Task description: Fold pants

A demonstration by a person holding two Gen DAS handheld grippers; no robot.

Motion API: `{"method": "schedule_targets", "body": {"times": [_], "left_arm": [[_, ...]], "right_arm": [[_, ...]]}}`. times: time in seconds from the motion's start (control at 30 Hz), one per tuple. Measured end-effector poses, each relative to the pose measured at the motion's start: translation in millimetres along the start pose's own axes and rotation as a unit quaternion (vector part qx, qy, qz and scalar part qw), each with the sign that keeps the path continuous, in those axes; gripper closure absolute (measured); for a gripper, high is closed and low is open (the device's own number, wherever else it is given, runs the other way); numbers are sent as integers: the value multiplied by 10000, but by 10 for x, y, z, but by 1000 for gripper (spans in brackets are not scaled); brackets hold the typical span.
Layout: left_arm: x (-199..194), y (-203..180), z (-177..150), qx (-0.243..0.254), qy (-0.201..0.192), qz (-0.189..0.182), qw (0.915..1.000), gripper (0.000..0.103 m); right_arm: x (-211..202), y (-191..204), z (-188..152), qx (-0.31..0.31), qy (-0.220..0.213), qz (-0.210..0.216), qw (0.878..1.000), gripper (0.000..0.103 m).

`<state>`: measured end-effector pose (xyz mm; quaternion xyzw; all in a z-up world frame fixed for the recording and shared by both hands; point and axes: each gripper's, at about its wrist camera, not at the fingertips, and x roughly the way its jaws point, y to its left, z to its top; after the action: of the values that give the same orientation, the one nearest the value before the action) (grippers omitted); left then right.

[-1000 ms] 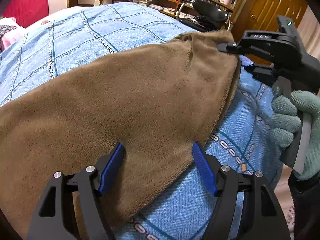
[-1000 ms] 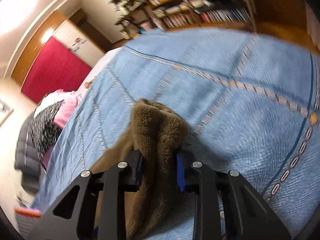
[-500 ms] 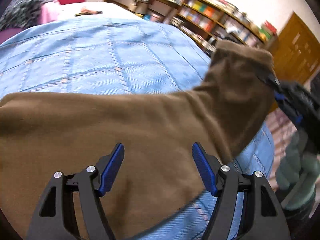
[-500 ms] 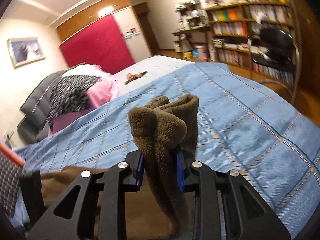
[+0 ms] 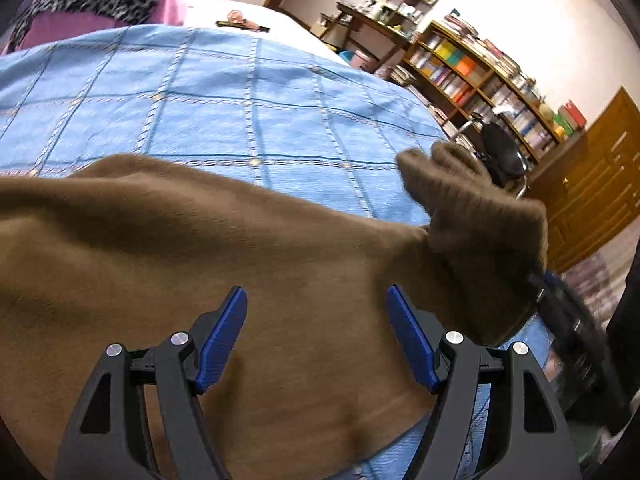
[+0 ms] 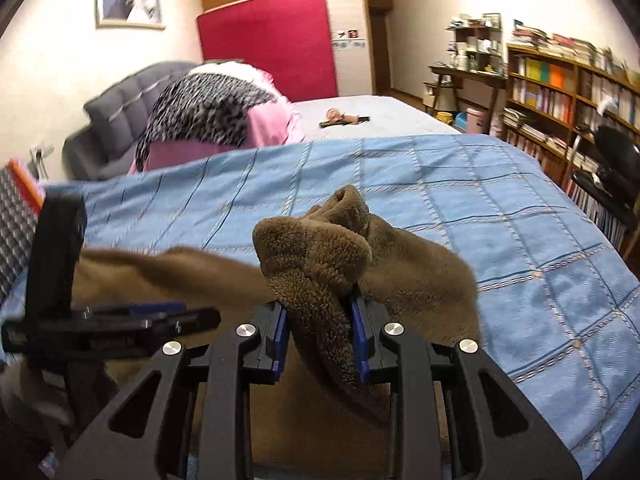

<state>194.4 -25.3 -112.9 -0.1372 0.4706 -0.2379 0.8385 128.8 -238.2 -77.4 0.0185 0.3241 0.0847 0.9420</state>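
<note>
One pair of brown fleece pants (image 5: 248, 264), spread over the blue bed cover (image 5: 224, 112), centre of frame. Right gripper (image 6: 318, 336): jaws clamped on a bunched end, lifted. Left gripper (image 5: 316, 336): jaws opening, fabric beneath, nothing pinched. Step: carrying the end across. Next: lay it flat, edges aligned.

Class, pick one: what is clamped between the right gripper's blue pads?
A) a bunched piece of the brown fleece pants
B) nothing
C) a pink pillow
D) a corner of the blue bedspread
A: in the right wrist view the right gripper is shut on a bunched wad of the brown fleece pants, above the blue bedspread.
</note>
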Motion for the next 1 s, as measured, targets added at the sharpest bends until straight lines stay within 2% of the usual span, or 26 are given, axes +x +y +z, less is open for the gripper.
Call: {"method": "schedule_targets", "body": {"times": [0.17,0.4,0.5,0.6,0.8,0.9,1.0], "left_arm": [[-93,209,-10,-150,-76,36,9999,31],[-132,400,34,-315,-97,61,9994,30],[-127,436,49,-408,-59,8,9991,29],[-126,459,53,-445,-43,-58,9990,22],[-121,494,30,-582,69,-413,9974,21],[-104,508,30,-566,173,-314,9978,21],[-161,527,38,-519,93,-219,9984,21]], "right_arm": [[200,347,-217,-372,183,28,9991,76],[356,627,-464,-669,344,189,9970,76],[416,683,-532,-646,440,296,9965,75],[466,714,-624,-544,600,447,9957,75],[438,813,-714,-550,559,536,9955,75],[472,850,-728,-501,571,537,9957,75],[463,933,-744,-546,538,594,9953,75]]}}
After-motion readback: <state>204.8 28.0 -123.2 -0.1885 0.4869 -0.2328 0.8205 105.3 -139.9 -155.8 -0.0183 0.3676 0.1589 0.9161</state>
